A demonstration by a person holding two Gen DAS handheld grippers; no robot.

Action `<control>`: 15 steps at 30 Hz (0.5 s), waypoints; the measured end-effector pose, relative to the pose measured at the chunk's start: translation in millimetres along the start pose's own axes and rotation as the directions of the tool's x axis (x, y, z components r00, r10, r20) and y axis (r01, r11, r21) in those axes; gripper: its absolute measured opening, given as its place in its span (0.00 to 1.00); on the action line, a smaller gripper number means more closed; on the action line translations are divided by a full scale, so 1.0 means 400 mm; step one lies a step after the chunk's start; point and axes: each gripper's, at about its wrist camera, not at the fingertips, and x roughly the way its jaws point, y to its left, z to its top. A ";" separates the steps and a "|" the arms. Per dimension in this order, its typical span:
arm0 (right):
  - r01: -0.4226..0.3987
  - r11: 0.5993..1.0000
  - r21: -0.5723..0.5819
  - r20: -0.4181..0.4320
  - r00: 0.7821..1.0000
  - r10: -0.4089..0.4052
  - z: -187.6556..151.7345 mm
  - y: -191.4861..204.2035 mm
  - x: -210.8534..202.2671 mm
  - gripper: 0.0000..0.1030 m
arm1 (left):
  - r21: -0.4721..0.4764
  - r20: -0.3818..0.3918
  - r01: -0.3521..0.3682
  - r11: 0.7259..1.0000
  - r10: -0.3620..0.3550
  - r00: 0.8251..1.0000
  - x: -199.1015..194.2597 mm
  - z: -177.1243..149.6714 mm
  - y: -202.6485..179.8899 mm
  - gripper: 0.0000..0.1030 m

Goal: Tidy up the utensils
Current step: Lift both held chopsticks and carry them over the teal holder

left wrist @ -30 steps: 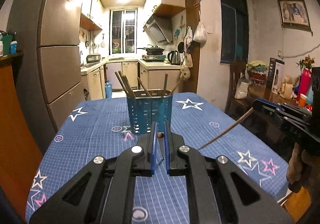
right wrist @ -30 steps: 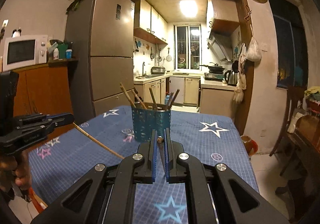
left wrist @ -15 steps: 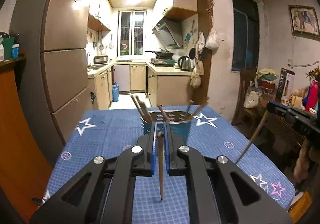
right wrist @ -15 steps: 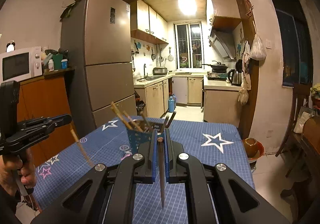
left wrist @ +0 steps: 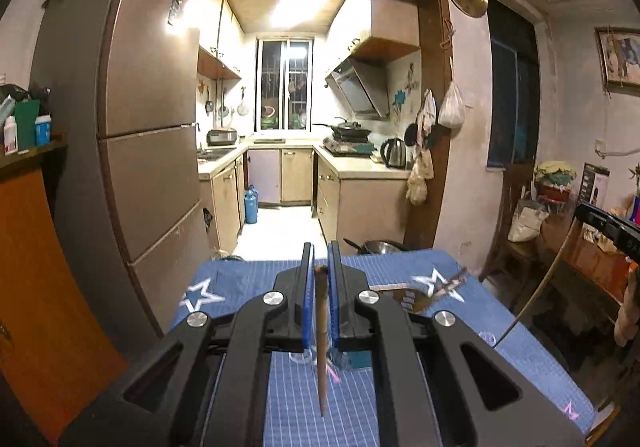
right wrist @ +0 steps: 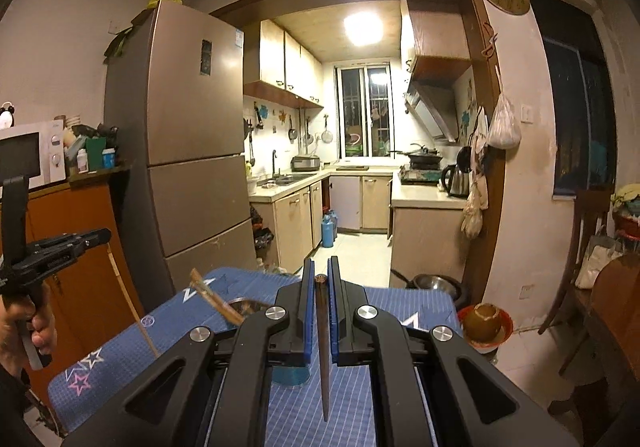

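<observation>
My left gripper [left wrist: 321, 259] is shut on a light wooden chopstick [left wrist: 321, 343] that hangs point down between its jaws. My right gripper [right wrist: 319, 273] is shut on a darker chopstick [right wrist: 324, 351], also point down. Both are held high over the blue utensil holder [right wrist: 291, 375], which is mostly hidden behind the gripper bodies; its rim and some chopstick ends [right wrist: 212, 297] show at the left. In the left wrist view only a corner of the holder [left wrist: 356, 361] and a chopstick end [left wrist: 450, 283] show. Each view shows the other gripper [right wrist: 60, 247] at its side with its chopstick.
A table with a blue star-patterned cloth [left wrist: 208, 295] lies below. A tall fridge [right wrist: 188, 167] and an orange cabinet [left wrist: 28, 267] stand left. A wooden chair and side table [left wrist: 560, 247] stand right. A pot [right wrist: 482, 323] sits on the floor.
Both grippers have risen and tilted upward, so the chopsticks now hang point down. The holder has dropped from mid-view to under the gripper bodies.
</observation>
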 end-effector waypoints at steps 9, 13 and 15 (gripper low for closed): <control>0.022 1.000 -0.018 0.032 0.999 -0.021 0.126 -0.019 0.045 0.07 | 0.027 0.050 -0.028 0.999 0.026 0.998 0.040 0.150 0.001 0.05; 0.031 0.999 -0.017 0.045 0.999 -0.030 0.179 -0.035 0.063 0.07 | 0.036 0.070 -0.034 0.999 0.032 0.997 0.055 0.194 -0.004 0.05; 0.033 0.999 -0.017 0.049 0.998 -0.032 0.200 -0.041 0.071 0.07 | 0.032 0.078 -0.034 0.999 0.032 0.996 0.068 0.217 -0.007 0.05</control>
